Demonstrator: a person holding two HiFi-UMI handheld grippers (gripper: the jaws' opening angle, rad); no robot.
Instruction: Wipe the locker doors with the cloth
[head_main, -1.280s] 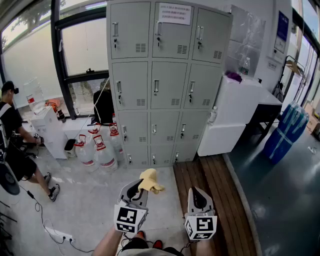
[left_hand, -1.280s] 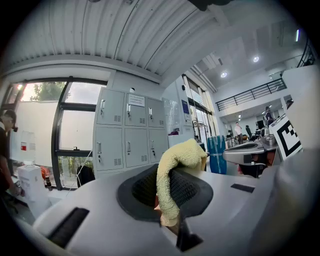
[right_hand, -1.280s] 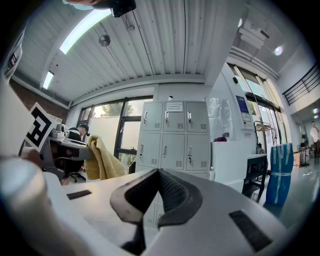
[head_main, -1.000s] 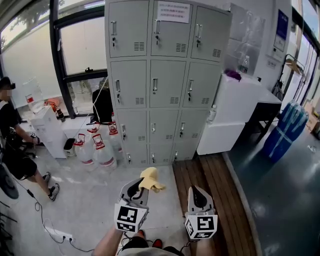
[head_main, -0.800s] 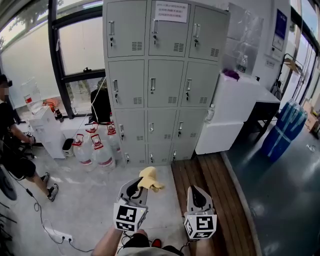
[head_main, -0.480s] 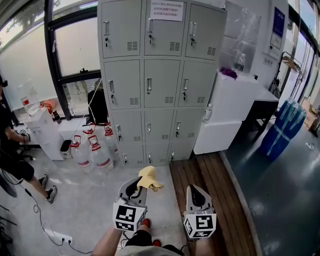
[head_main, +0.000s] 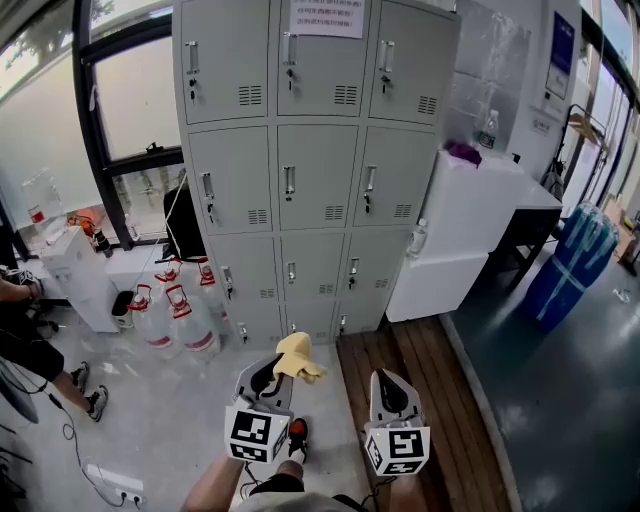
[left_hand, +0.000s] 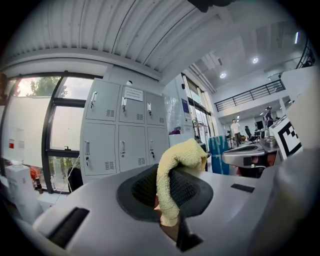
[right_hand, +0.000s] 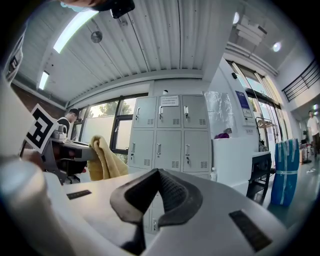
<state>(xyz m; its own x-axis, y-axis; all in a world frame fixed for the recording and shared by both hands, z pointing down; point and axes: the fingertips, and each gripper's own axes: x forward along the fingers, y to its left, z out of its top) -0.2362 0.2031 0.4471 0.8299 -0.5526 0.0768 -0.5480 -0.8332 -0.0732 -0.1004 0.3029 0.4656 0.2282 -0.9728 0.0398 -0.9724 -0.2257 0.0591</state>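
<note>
Lockers (head_main: 310, 170) of grey metal, a tall bank of small doors in three columns, stood ahead of the person, with a white paper notice (head_main: 327, 15) on the top middle door. In front of the lockers' foot, low in the head view, the left claw (head_main: 268, 375) was clamped on a crumpled yellow terry cloth (head_main: 297, 357). The left gripper view showed the cloth pinched between the dark ribbed pads and folding over the top of them. The cloth was held in the air, well apart from the locker doors. Just beside it, the right claw (head_main: 388, 393) had its jaws together with nothing between them. Both claws pointed toward the lockers. Left of the lockers, clear plastic water jugs with red caps (head_main: 170, 315) stood on the pale floor below a window, and a person in dark clothes (head_main: 22, 342) was further left. Right of the lockers stood a white cabinet (head_main: 470, 215) with a purple object (head_main: 463, 152) on top, and beyond it a blue wrapped bundle (head_main: 565, 265).
</note>
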